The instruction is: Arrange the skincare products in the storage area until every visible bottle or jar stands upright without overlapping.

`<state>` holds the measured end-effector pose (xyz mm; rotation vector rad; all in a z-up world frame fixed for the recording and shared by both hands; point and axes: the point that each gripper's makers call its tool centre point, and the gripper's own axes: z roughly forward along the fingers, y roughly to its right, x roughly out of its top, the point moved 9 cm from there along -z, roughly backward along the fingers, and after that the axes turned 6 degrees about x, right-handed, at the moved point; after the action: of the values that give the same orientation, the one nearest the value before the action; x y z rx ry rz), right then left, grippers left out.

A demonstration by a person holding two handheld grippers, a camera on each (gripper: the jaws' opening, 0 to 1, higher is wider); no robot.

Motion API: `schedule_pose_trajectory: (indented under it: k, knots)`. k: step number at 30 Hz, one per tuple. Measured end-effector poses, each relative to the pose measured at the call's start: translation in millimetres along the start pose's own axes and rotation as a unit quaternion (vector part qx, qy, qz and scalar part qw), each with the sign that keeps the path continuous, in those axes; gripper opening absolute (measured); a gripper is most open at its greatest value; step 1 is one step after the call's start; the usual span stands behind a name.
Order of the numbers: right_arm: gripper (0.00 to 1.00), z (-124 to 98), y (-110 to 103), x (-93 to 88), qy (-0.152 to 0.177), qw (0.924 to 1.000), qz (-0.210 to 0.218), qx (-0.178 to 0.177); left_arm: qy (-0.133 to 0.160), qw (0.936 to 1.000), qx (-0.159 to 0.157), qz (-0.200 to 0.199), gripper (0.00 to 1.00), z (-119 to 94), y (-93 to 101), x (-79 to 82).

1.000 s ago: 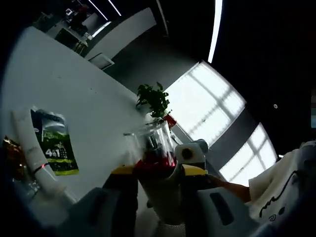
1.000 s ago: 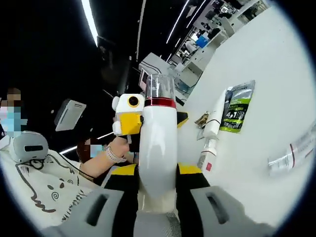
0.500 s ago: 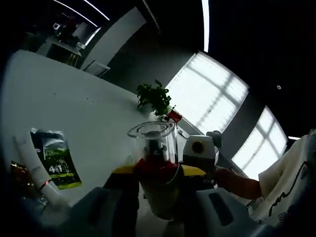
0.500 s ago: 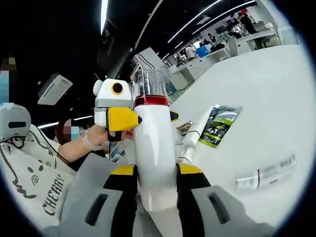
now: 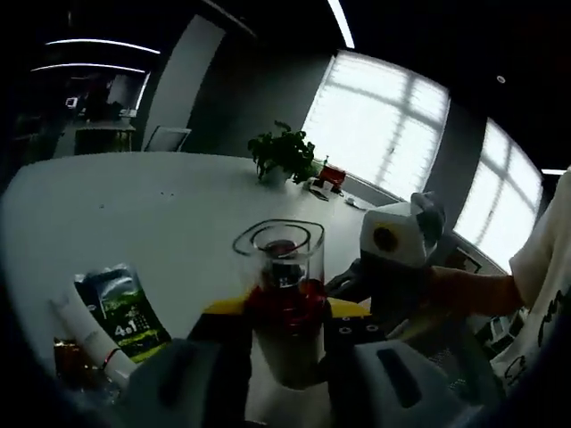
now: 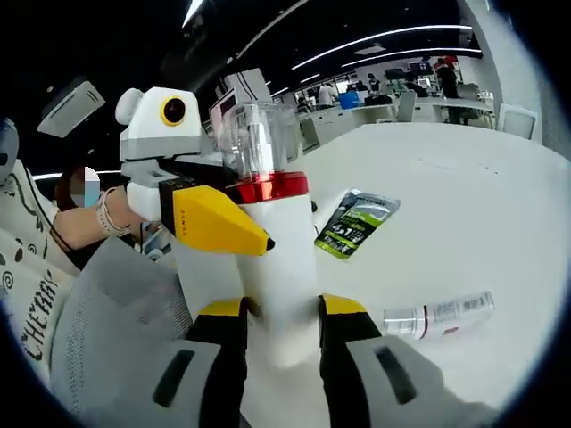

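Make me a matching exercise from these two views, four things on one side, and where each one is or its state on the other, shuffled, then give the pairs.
Things:
1. white pump bottle
2. green sachet
3. clear tube
4. potted plant

Places or states:
A. lying on its side on the white table
B. far end of the table, by the window
C. held between the right hand-held gripper jaws
D. flat on the table, printed "4in1"

Pairs: 1-C, 2-D, 3-A, 4-B

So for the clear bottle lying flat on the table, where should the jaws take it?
The clear bottle lies on its side on the white table. I'd come from above and close the jaws across its slim body near the middle, short of the red-banded end, since its length gives nothing to pinch endwise.
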<state>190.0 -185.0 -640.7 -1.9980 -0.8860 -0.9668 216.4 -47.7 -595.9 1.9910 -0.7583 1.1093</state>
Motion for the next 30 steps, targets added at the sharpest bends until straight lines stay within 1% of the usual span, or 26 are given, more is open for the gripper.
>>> schedule_pose_trajectory:
  k: [2, 4, 7, 11, 15, 20, 24, 30]
  knots:
    - [0.3, -2, 2, -0.8, -0.002, 1.0, -0.002, -0.009, 0.0, 1.0, 0.003, 0.003, 0.25, 3, -1.5, -1.2]
    - [0.3, -3, 5, -2.1, -0.003, 0.9998, -0.004, -0.017, -0.001, 1.0, 0.006, 0.005, 0.25, 7, 1.9, -1.1]
    - [0.3, -3, 9, -3.9, -0.006, 0.9996, -0.006, -0.025, -0.005, 0.9997, 0.01, 0.021, 0.25, 12, 1.8, -1.2]
    - [0.3, 0, 18, -7.9, -0.02, 0.9993, -0.008, -0.031, -0.029, 0.9979, 0.012, 0.057, 0.25, 21, 4.1, -1.2]
    - [0.3, 2, 23, -7.7, -0.028, 0.9984, -0.02, -0.044, -0.033, 0.9963, 0.016, 0.078, 0.25, 27, 5.1, 0.0]
    - [0.3, 2, 28, -8.0, -0.018, 0.9976, -0.03, -0.059, -0.032, 0.9954, 0.022, 0.087, 0.25, 32, 1.4, 3.3]
    - [0.3, 3, 32, -6.9, -0.012, 0.9966, -0.035, -0.073, -0.029, 0.9946, 0.034, 0.094, 0.25, 38, -2.0, 6.5]
    - [0.3, 7, 41, -6.1, -0.003, 0.9954, -0.045, -0.084, -0.031, 0.9905, 0.047, 0.126, 0.25, 43, -2.1, 7.9]
